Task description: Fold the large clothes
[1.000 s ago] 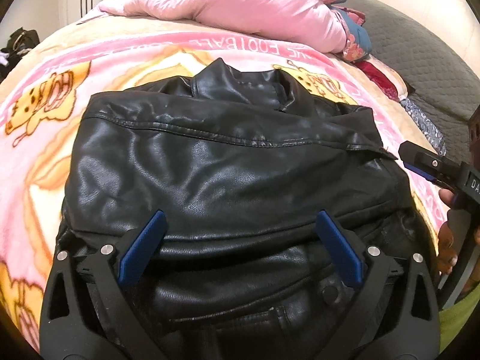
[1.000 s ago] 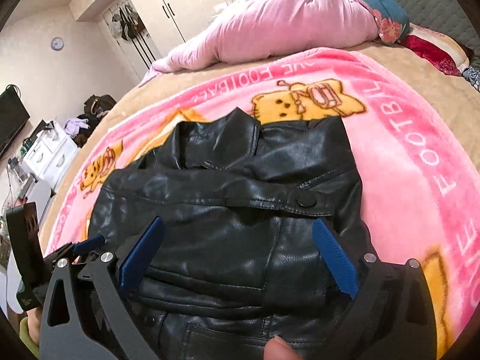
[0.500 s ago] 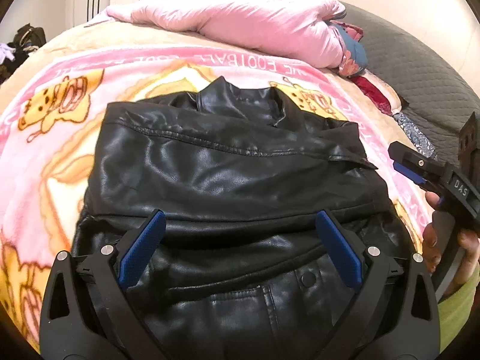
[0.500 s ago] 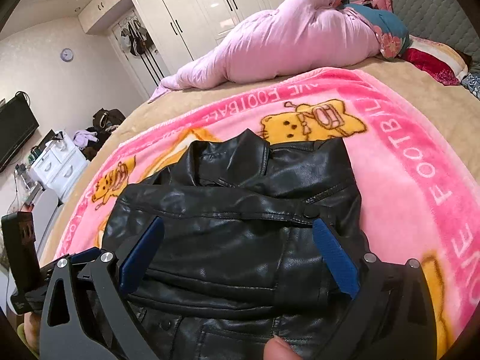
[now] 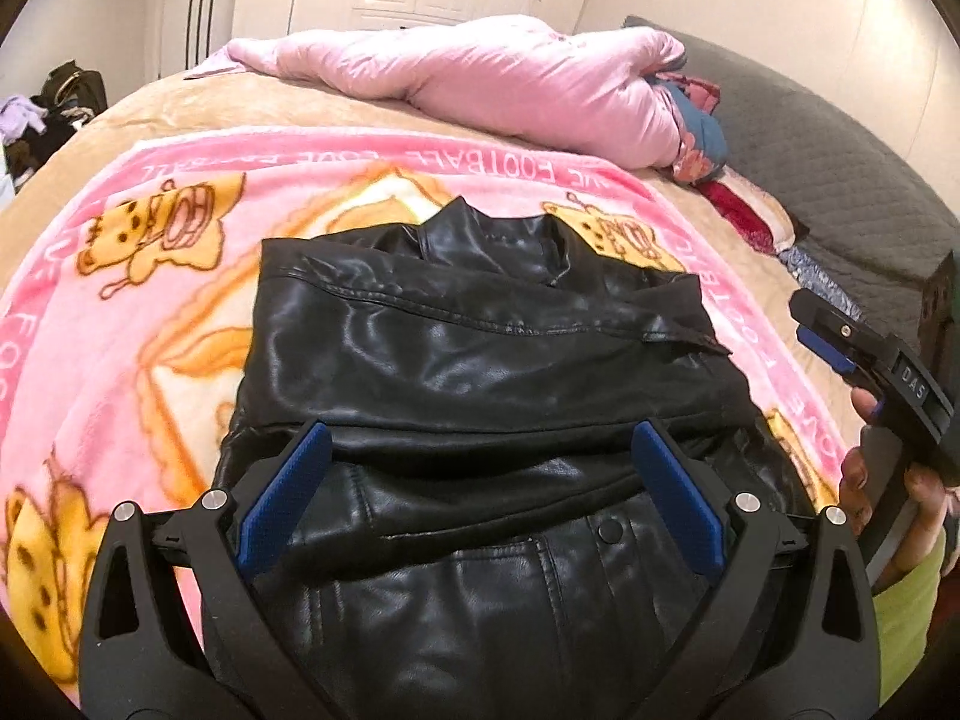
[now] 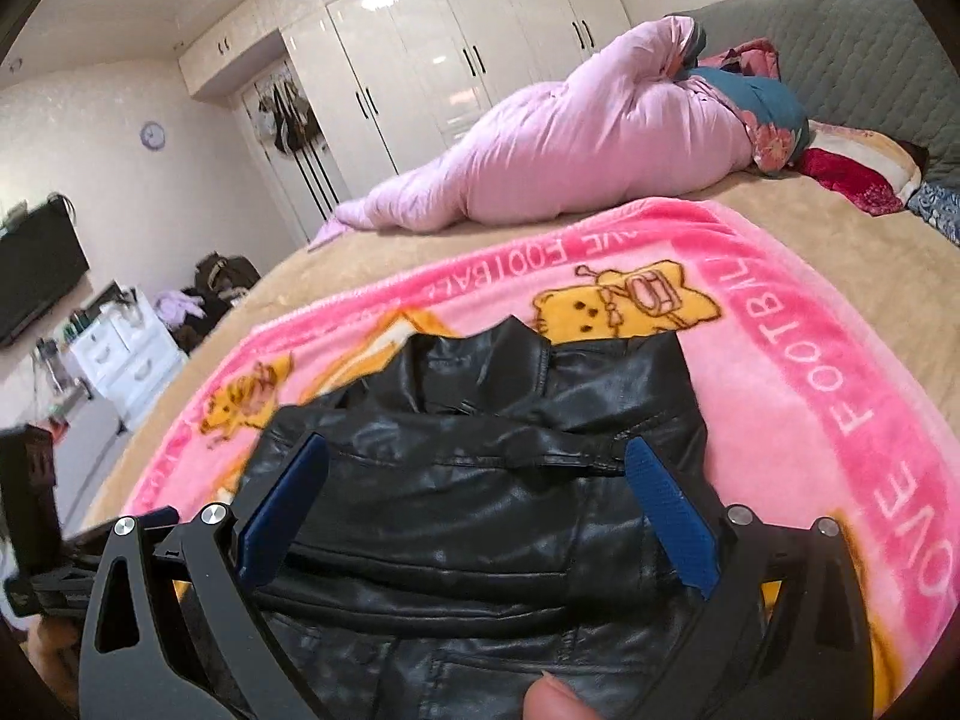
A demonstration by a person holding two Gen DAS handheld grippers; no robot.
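jacket (image 5: 480,372) folded on the blanket (image 5: 150,312) below my two tongs, quilt (image 5: 480,78) behind it across the bed (image 6: 870,252), wardrobe (image 6: 432,54) beyond, dresser (image 6: 126,354) far left

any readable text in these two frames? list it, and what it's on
"FOOTBALL": pink cartoon-print fleece blanket, white letters on its border; a partly cut-off word ending "OVE" runs beside it.
"DAS": white label on the black right gripper, as the left wrist view shows it.
Round wall clock: too small to read.
Black leather jacket: no text visible.
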